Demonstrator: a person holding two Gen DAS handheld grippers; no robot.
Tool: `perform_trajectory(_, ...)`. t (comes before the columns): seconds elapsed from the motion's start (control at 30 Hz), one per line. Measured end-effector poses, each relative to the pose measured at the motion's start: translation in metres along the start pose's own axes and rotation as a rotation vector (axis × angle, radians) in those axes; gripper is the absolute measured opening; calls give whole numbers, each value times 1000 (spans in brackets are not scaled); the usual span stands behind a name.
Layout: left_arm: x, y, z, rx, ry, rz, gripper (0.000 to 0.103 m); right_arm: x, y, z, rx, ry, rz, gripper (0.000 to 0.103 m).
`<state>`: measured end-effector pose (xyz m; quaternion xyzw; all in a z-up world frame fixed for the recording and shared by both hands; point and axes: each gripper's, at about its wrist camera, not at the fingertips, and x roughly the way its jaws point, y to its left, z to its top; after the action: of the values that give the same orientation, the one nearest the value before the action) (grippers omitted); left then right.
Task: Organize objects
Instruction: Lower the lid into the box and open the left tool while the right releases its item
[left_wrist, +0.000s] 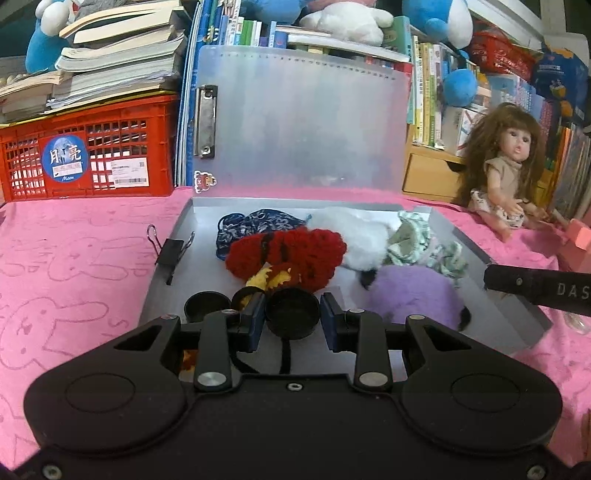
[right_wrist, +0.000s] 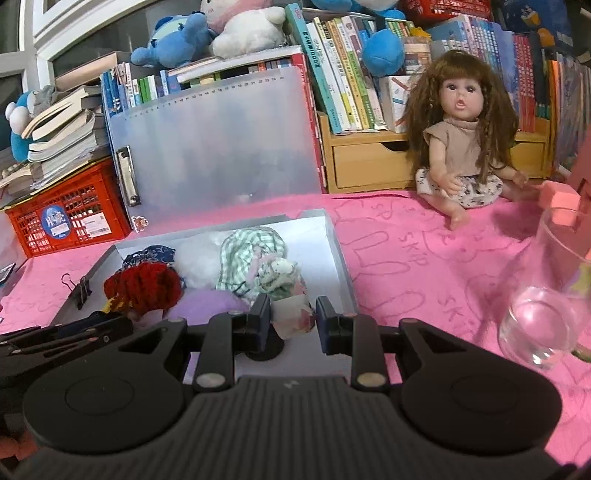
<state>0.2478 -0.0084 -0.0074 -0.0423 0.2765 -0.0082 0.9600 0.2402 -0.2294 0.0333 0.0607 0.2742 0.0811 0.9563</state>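
Black round cap (left_wrist: 293, 318) between parted left tongs (left_wrist: 293, 320).

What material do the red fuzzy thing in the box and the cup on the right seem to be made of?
Red fuzzy thing: probably yarn or knitted wool, matte, with a loopy, tufted surface. Cup: likely clear glass, glossy; the pink cloth shows through it, though clear plastic is possible.

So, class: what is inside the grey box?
In the box: navy floral cloth, red knit piece, white fluff, green checked cloth, purple piece, black caps. What lies under the pile is covered.
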Motion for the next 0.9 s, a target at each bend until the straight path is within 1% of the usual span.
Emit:
perform_trajectory(0.1,3,1,1,4,0,7,31,7,-3,0,20,17,21,32)
perform_trajectory(0.23,6,3,1,-6,2,6,31,12,-5,-1,36,32,9,32)
perform_trajectory(0.37,7,5,2,-14,8,1,31,15,-8,-4,61,48,19,32)
perform_trajectory(0.67,10,4,1,-16,25,8,31,19,-7,-7,58,69,27,33)
perform_trajectory(0.9,14,6,0,-29,44,9,32,19,-6,-11,50,62,24,34)
